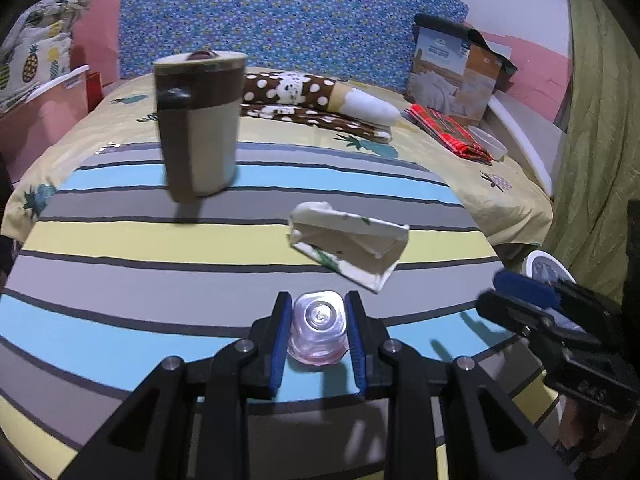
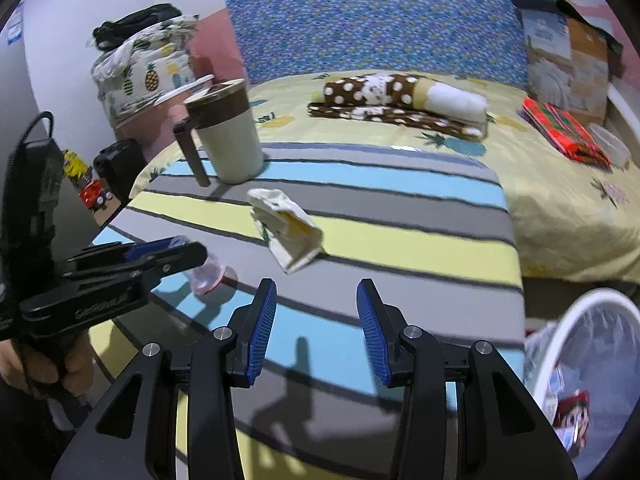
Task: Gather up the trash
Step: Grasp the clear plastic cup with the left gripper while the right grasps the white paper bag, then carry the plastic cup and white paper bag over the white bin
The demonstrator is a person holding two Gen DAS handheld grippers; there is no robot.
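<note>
My left gripper (image 1: 318, 320) is shut on a small clear plastic cup (image 1: 319, 326), its base facing the camera, held just above the striped table top (image 1: 120, 312). In the right wrist view the left gripper (image 2: 176, 250) and the cup (image 2: 208, 274) show at the left. A crumpled cream paper wrapper (image 1: 352, 240) lies on the table beyond the cup; it also shows in the right wrist view (image 2: 286, 230). My right gripper (image 2: 316, 312) is open and empty above the table's front part. A white-rimmed trash bin (image 2: 592, 380) with wrappers inside stands at the lower right.
A cream and brown lidded mug (image 1: 200, 124) stands on the table's far left (image 2: 224, 128). Behind is a bed (image 2: 560, 200) with folded dotted cloth (image 1: 312, 100), a red cloth (image 1: 448, 132) and a box (image 1: 452, 76). A green curtain (image 1: 592, 140) hangs at right.
</note>
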